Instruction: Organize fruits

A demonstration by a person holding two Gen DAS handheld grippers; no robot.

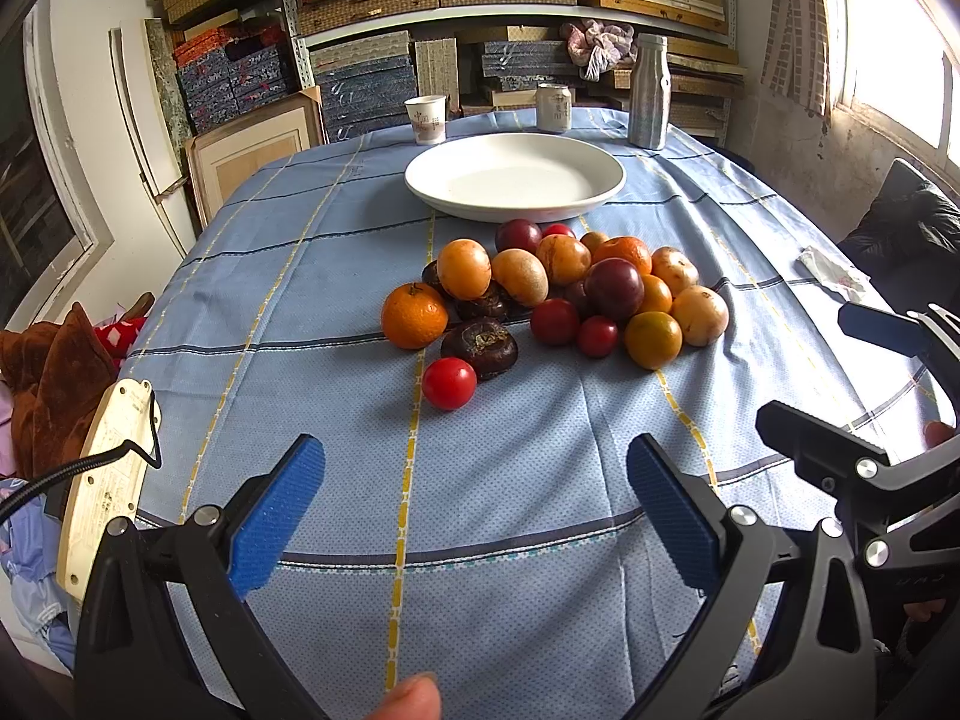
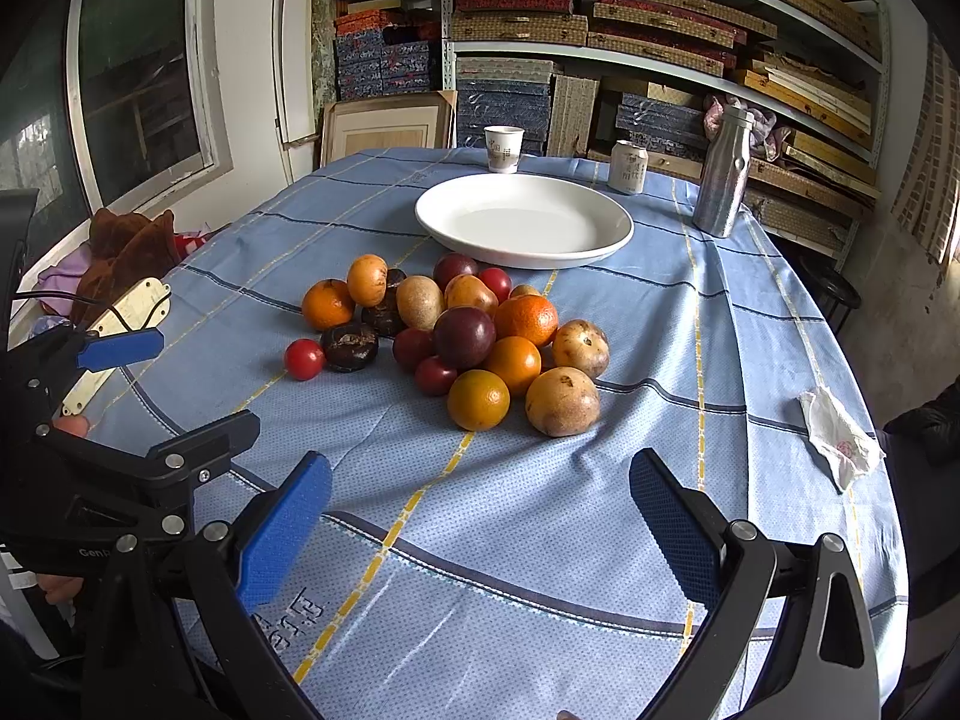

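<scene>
Left claw (image 1: 474,516): blue pads spread wide, nothing between them, hovering over the blue checked tablecloth (image 1: 336,276) on the near side of the fruit pile.
Right claw (image 2: 480,531): pads likewise spread wide and holding nothing, above the cloth just short of the fruit pile; "Gen" can be read on the black frame of the other claw at the left edge of this view, the rest cut off.
Fruit pile (image 1: 558,294): oranges, plums, tomatoes, brownish-yellow round fruits and dark flattened ones, heaped together on the cloth in the middle of the table.
Stray tomato (image 1: 449,383): lies at the near left edge of the pile, just beside a dark fruit (image 1: 480,347).
White plate (image 1: 456,195): sits right behind the pile, with nothing on it.
Paper cup (image 1: 426,119): behind the plate to the left, printed with marks too small to read.
Can (image 1: 553,107): behind the plate, its label unreadable.
Metal bottle (image 1: 649,93): behind the plate to the right.
Cloth print: dark characters beside the right claw's left pad, not legible.
Power strip (image 1: 108,468): off the left of the pile, at the table edge.
</scene>
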